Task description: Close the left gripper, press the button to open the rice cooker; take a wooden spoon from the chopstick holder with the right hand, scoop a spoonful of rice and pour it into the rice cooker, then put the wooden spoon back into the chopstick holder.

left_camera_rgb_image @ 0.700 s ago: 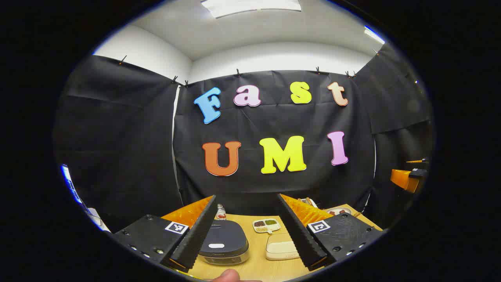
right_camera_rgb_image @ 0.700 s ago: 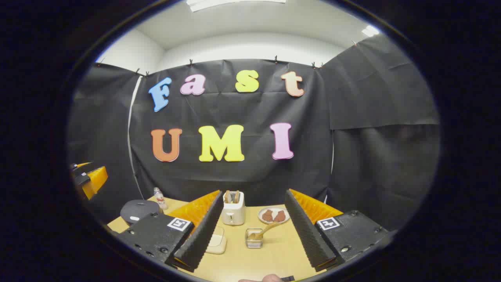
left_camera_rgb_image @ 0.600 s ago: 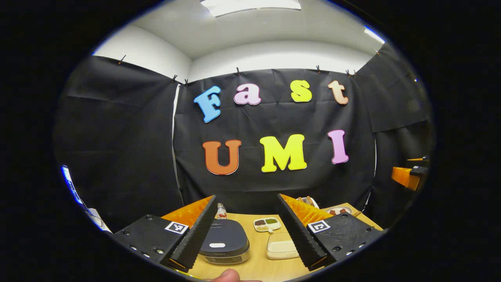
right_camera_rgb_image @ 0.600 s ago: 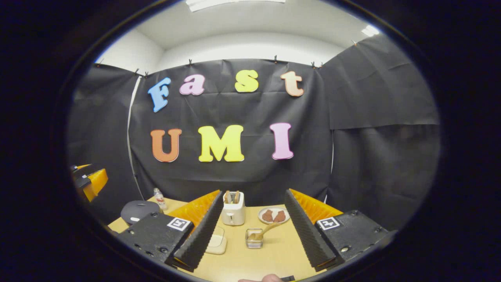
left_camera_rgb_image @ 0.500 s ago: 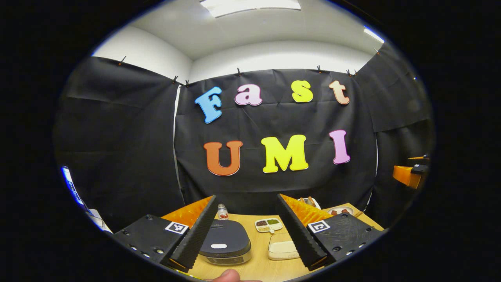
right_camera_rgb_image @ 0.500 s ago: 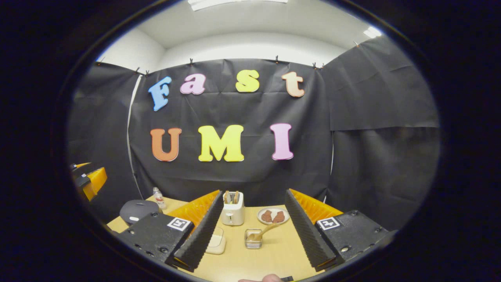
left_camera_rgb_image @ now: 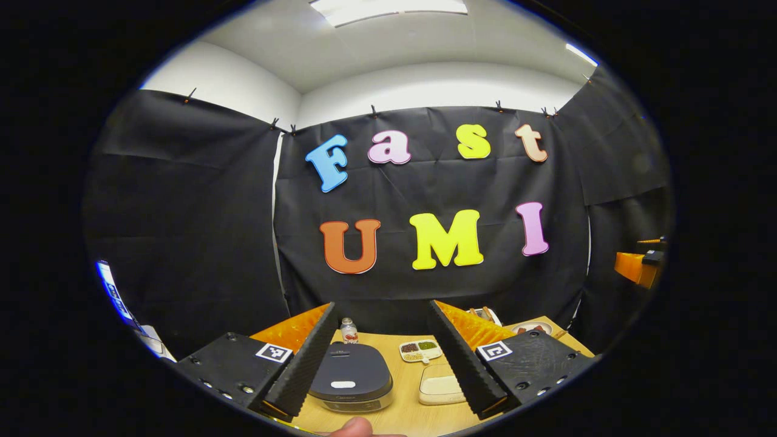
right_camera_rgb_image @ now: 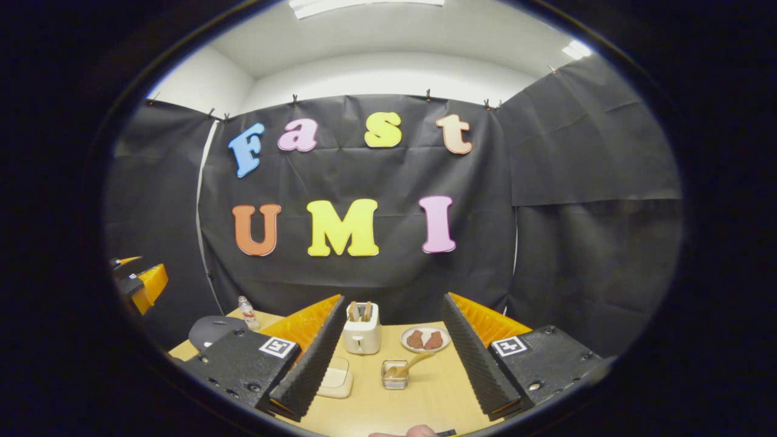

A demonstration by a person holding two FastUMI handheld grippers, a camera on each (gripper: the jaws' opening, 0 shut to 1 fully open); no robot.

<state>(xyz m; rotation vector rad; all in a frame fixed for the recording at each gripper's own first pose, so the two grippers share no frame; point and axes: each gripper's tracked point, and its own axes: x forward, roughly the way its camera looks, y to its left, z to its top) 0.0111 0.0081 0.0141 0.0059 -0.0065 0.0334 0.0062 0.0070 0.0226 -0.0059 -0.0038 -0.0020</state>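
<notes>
Both jaws stand spread and hold nothing: between the left gripper [left_camera_rgb_image: 383, 364] fingers sits the closed rice cooker [left_camera_rgb_image: 350, 377], and between the right gripper [right_camera_rgb_image: 388, 364] fingers stands the chopstick holder [right_camera_rgb_image: 394, 374] with the wooden spoon [right_camera_rgb_image: 414, 363] leaning from it, the toaster [right_camera_rgb_image: 362, 329] beyond.

My left gripper view looks forward and level from above the near edge of the counter [left_camera_rgb_image: 394, 419], facing the back wall, with the rice cooker [left_camera_rgb_image: 350, 377] close ahead between my tool's fingers. My right gripper view faces the same wall from farther right, the toaster [right_camera_rgb_image: 362, 328] straight ahead. Both views share the counter, the rice cooker [right_camera_rgb_image: 209, 331], the small bottle [left_camera_rgb_image: 348, 331] and the pale rice dish [left_camera_rgb_image: 441, 389]. Each catches the other tool at its edge.
</notes>
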